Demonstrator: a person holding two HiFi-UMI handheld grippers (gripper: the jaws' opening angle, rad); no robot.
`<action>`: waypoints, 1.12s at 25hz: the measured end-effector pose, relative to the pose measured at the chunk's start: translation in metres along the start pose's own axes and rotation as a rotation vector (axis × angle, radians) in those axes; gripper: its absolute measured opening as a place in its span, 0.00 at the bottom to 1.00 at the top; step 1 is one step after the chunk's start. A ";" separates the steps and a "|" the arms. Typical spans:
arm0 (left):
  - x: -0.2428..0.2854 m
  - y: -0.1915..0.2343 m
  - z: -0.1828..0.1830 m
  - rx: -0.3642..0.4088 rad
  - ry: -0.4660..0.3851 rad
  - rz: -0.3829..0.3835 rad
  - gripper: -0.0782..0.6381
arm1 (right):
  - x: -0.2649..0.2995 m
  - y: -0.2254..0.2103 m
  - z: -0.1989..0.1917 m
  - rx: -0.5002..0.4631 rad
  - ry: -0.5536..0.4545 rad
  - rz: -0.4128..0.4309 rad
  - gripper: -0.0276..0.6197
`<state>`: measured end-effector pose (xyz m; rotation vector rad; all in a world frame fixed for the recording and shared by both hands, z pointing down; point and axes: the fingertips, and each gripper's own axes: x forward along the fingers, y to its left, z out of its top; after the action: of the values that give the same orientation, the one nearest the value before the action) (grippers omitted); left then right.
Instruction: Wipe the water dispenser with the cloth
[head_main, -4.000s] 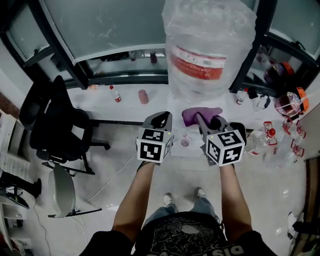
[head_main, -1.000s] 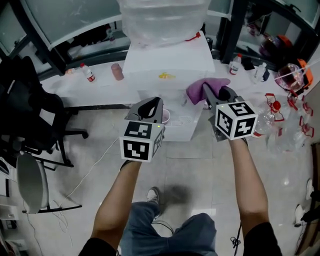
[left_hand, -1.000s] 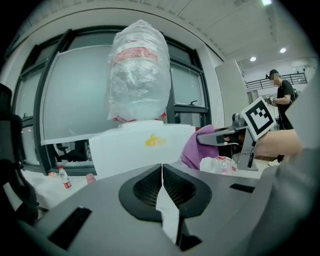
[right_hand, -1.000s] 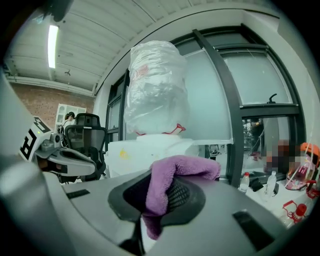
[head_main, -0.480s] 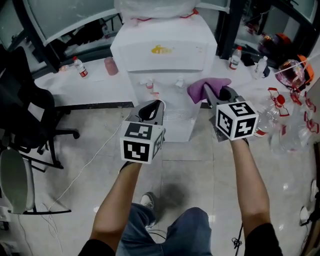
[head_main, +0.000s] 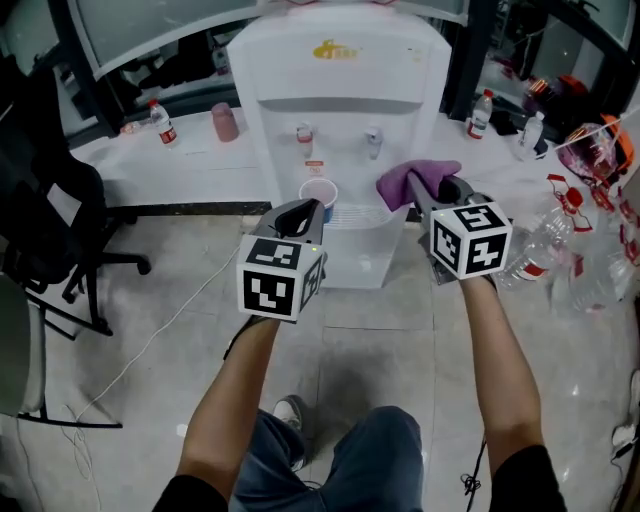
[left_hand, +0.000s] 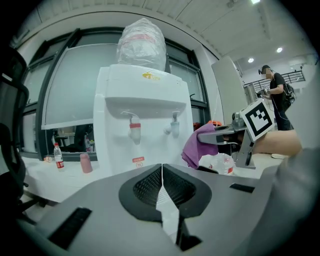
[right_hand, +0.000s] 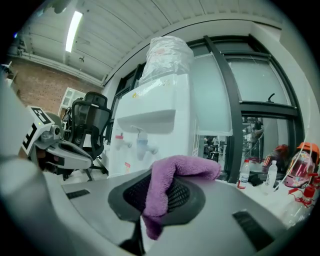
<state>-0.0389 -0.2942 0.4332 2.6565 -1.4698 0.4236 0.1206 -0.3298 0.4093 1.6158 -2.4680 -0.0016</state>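
Observation:
A white water dispenser (head_main: 345, 90) stands ahead, with a red tap (head_main: 305, 135) and a blue tap (head_main: 372, 137) and a pink cup (head_main: 318, 193) on its drip tray. The dispenser (left_hand: 145, 115) fills the left gripper view, and the dispenser (right_hand: 150, 130) stands to the left in the right gripper view. My right gripper (head_main: 422, 192) is shut on a purple cloth (head_main: 410, 182), just right of the dispenser's front. The cloth (right_hand: 167, 182) drapes over the jaws. My left gripper (head_main: 300, 215) is shut and empty, low in front of the drip tray.
A white ledge (head_main: 190, 150) behind holds a small bottle (head_main: 160, 122) and a pink cup (head_main: 225, 122). A black office chair (head_main: 50, 220) stands at the left. Clear plastic bottles (head_main: 560, 250) lie on the floor at the right. A person (left_hand: 274, 97) stands far off.
The view has tilted up, so the dispenser's front with its taps and the pink cup now shows fully. Both grippers keep their places in front of it, the right one still holding the cloth.

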 end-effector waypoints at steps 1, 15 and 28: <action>0.000 0.001 -0.005 0.001 -0.001 0.002 0.15 | 0.001 0.001 -0.007 -0.004 0.003 -0.002 0.11; 0.000 0.019 -0.053 -0.022 -0.004 0.037 0.15 | 0.023 0.012 -0.093 0.012 0.078 0.004 0.11; -0.006 0.034 -0.042 -0.046 -0.030 0.079 0.15 | 0.009 0.074 -0.021 -0.102 -0.076 0.148 0.11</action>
<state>-0.0795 -0.2991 0.4698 2.5871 -1.5773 0.3523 0.0535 -0.3062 0.4395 1.4153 -2.5926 -0.1679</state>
